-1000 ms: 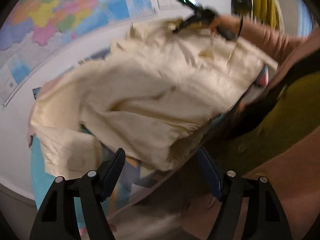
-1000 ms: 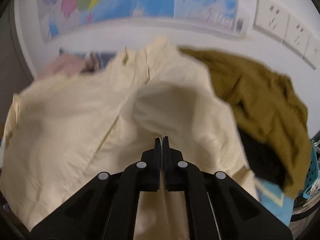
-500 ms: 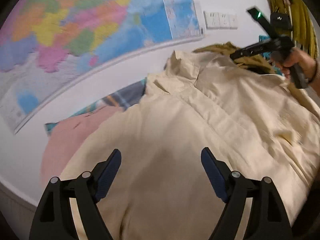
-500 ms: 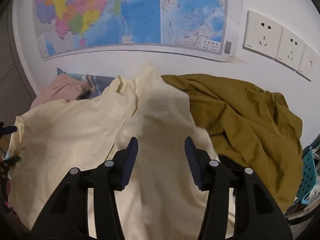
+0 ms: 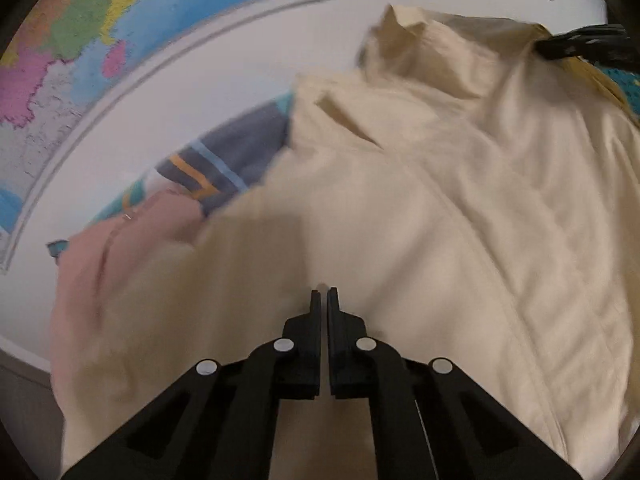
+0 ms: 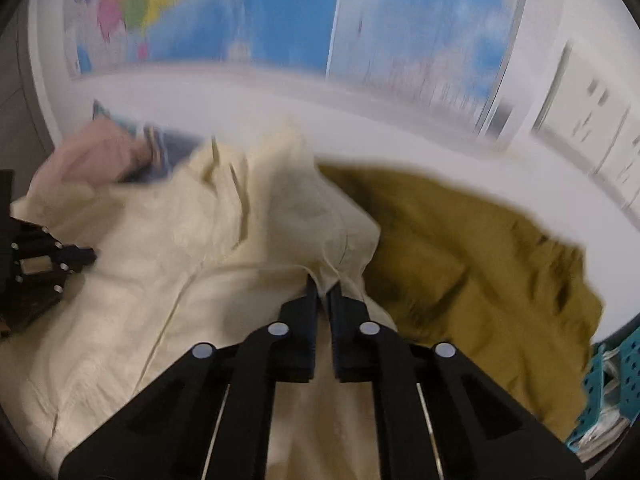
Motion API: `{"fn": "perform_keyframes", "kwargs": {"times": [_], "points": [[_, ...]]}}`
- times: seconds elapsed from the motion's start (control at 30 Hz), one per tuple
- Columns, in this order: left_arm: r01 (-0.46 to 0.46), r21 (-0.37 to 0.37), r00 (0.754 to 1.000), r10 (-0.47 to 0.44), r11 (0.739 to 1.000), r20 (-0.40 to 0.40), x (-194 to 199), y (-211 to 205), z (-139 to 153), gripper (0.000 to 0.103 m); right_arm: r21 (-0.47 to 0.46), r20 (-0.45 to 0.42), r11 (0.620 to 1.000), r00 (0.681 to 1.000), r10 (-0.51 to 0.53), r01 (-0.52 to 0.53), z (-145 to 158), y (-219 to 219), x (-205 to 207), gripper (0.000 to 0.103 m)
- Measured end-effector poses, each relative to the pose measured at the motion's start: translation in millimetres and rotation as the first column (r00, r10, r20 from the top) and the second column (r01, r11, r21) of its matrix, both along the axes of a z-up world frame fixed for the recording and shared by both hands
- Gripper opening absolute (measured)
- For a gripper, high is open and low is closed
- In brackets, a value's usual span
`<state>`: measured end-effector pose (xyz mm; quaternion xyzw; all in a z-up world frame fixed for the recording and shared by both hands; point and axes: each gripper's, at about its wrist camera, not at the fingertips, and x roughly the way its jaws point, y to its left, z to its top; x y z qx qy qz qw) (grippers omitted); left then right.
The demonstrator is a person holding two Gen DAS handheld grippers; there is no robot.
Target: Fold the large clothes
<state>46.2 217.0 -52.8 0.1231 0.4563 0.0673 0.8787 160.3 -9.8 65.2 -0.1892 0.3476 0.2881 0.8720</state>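
A large cream shirt (image 5: 460, 220) lies spread with its collar toward the wall. My left gripper (image 5: 324, 294) is shut, with a small tuck of the cream cloth at its tips on the shirt's left part. In the right wrist view the cream shirt (image 6: 180, 280) has a fold pinched in my right gripper (image 6: 325, 286), which is shut on it at the shirt's right edge. The left gripper (image 6: 86, 257) shows at the far left of that view, the right gripper (image 5: 560, 46) at the top right of the left view.
An olive garment (image 6: 480, 280) is heaped right of the shirt. A pink garment (image 5: 120, 260) and a blue striped cloth (image 5: 224, 160) lie at its left. A map (image 5: 80, 40) and sockets (image 6: 592, 128) are on the wall. A teal basket (image 6: 612, 380) stands far right.
The shirt, held up a second ago, now lies spread. Both grippers stood open half a second ago and have closed on the cloth. The left gripper swept across to the shirt's left part.
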Motion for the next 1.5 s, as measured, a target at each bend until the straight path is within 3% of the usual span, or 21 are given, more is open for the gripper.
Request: {"fn": "perform_keyframes", "kwargs": {"times": [0.1,0.13,0.17,0.2,0.27,0.4,0.47,0.5,0.6,0.73,0.87,1.03,1.1,1.13,1.17,1.2,1.23,1.33,1.4,1.5], "points": [[-0.053,-0.006,0.998,0.053,0.999,0.036,17.1,12.5,10.4,0.004,0.078,0.032,0.996,0.999,-0.034,0.032,10.7,-2.0,5.7,0.003],[-0.063,-0.026,0.996,0.065,0.998,0.060,19.2,18.4,15.6,0.005,0.058,0.030,0.997,0.999,-0.045,0.043,6.3,-0.4,9.7,0.003],[-0.060,-0.034,0.995,0.063,0.998,0.078,21.2,23.0,20.2,0.014,0.021,0.030,0.998,0.998,-0.057,0.056,-2.1,2.4,13.8,0.003],[-0.067,-0.022,0.993,0.069,0.997,0.093,23.7,25.9,23.4,0.032,0.009,0.021,0.998,0.998,-0.060,0.060,-7.5,4.2,16.9,0.003],[-0.079,0.010,0.989,0.077,0.997,0.125,25.7,31.4,27.8,0.050,0.016,-0.024,0.998,0.997,-0.067,0.068,-18.5,5.2,24.2,0.004],[-0.091,0.078,0.992,0.083,0.993,0.095,31.6,34.4,21.2,0.050,0.027,-0.056,0.997,0.996,-0.073,0.074,-17.5,0.1,26.0,0.017],[-0.091,0.063,0.991,0.084,0.994,0.105,27.9,35.5,22.7,0.050,0.110,-0.067,0.991,0.996,-0.067,0.074,-0.5,-25.6,11.4,0.049],[-0.084,0.050,0.990,0.078,0.995,0.116,21.4,33.3,26.0,0.050,0.134,-0.063,0.988,0.995,-0.073,0.081,5.5,-39.6,4.4,0.053],[-0.039,0.050,0.987,0.031,0.998,0.158,4.4,18.8,37.5,0.055,0.201,-0.080,0.971,0.990,-0.112,0.126,19.0,-110.8,-28.2,0.056],[0.053,0.015,0.979,-0.055,0.998,0.197,-12.0,-8.2,52.9,0.058,0.197,-0.184,0.952,0.962,-0.200,0.236,-0.5,-193.5,-65.5,0.064],[0.156,-0.020,0.967,-0.148,0.988,0.208,-22.2,-44.7,61.3,0.064,0.180,-0.311,0.909,0.899,-0.310,0.376,-35.9,-272.9,-113.9,0.073],[0.279,-0.012,0.939,-0.270,0.960,0.214,-26.8,-94.8,62.5,0.070,0.227,-0.402,0.859,0.848,-0.347,0.459,-65.3,-325.6,-156.3,0.079],[0.315,0.005,0.927,-0.308,0.949,0.212,-23.7,-114.5,59.6,0.074,0.258,-0.454,0.864,0.844,-0.287,0.432,-81.5,-322.3,-162.1,0.071],[0.327,0.004,0.925,-0.321,0.945,0.204,-20.9,-124.1,58.1,0.074,0.258,-0.460,0.873,0.847,-0.266,0.414,-85.9,-318.9,-161.9,0.058],[0.340,0.002,0.922,-0.334,0.940,0.197,-18.1,-132.7,56.3,0.074,0.263,-0.455,0.880,0.855,-0.247,0.395,-88.5,-314.5,-162.2,0.033],[0.346,0.009,0.920,-0.341,0.938,0.194,-17.2,-139.7,54.7,0.074,0.268,-0.451,0.883,0.860,-0.238,0.385,-87.4,-311.6,-161.2,0.014],[0.345,0.022,0.920,-0.343,0.938,0.191,-14.4,-146.3,52.7,0.074,0.279,-0.431,0.885,0.872,-0.232,0.373,-80.5,-312.1,-161.1,0.003],[0.349,0.009,0.923,-0.346,0.937,0.168,-4.0,-156.4,48.6,0.074,0.324,-0.300,0.869,0.911,-0.282,0.375,-30.3,-329.5,-165.8,0.003],[0.353,0.006,0.921,-0.349,0.935,0.171,2.1,-162.5,49.3,0.074,0.360,-0.167,0.856,0.929,-0.331,0.370,24.2,-346.3,-175.2,0.003],[0.365,-0.016,0.918,-0.357,0.931,0.172,15.7,-177.3,49.4,0.074,0.360,-0.058,0.877,0.946,-0.319,0.318,71.3,-347.3,-183.5,0.003]]}}
